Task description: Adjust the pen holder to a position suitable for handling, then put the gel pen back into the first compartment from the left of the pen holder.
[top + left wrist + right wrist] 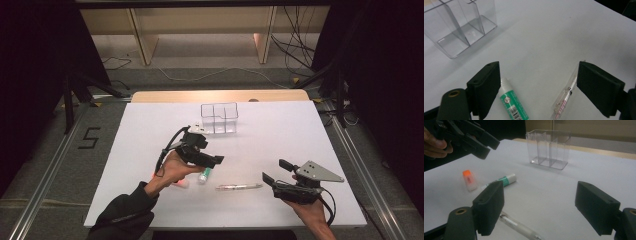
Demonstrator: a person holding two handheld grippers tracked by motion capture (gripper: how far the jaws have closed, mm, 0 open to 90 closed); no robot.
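A clear plastic organizer [219,118] with three compartments stands empty at the table's far middle. A green-and-white glue stick [205,175], a clear pen [239,187] and a small white tube with an orange cap [181,184] lie near the front. My left gripper [215,161] hovers open just above the glue stick; its own view has the glue stick [512,105] by one jaw and the pen [565,98] by the other. My right gripper [276,171] is open, right of the pen, with the pen [519,226] low between its jaws.
The white table top [150,150] ends at a wooden strip [220,95] at the back. From the right gripper view, the organizer [549,148] stands far ahead and the left gripper [490,146] hangs open at upper left over the orange-capped tube [469,180].
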